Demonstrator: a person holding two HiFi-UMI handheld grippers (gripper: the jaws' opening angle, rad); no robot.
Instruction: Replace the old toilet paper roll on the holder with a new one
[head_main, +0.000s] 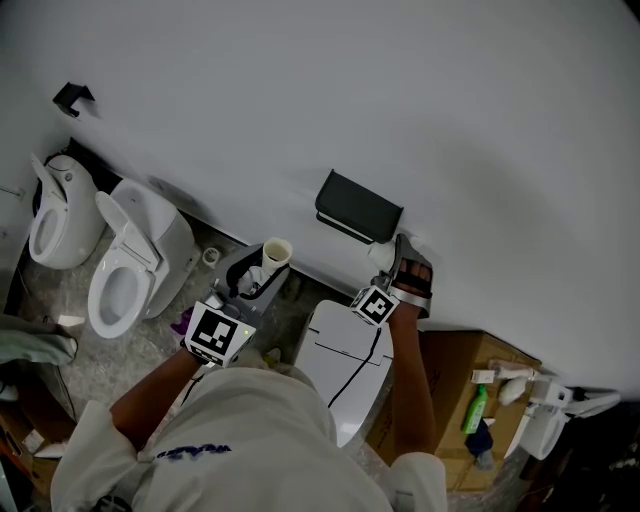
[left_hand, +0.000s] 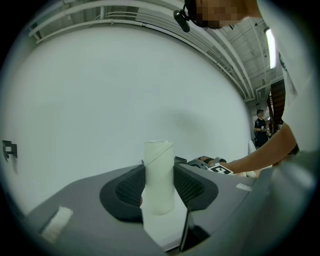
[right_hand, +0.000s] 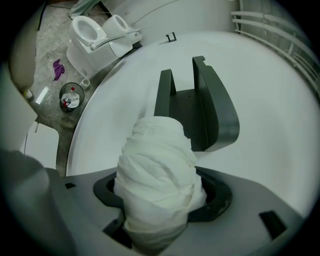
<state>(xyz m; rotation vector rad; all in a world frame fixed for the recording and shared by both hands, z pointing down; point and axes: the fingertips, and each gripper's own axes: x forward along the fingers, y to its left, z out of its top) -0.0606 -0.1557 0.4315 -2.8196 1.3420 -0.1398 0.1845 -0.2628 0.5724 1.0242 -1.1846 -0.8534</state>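
Left gripper (left_hand: 159, 186): jaws closed on the bare cardboard tube (left_hand: 159, 160), held upright, well clear of the holder.
Right gripper (right_hand: 160, 200): clamped round the new toilet paper roll (right_hand: 157, 160), near the holder (right_hand: 200, 110).
Holder: empty; spindle apparently absent, view unclear.
Risk: the squashed, loosely wound roll may catch the holder's arms, unwind or slip out if it enters askew.

Even, diffuse light on the white wall (head_main: 400, 100); head view darkens toward 5 o'clock. Both gripper views show fisheye bending and a dark circular vignette; a ceiling lamp (left_hand: 270, 47) glares at 2 o'clock in the left one
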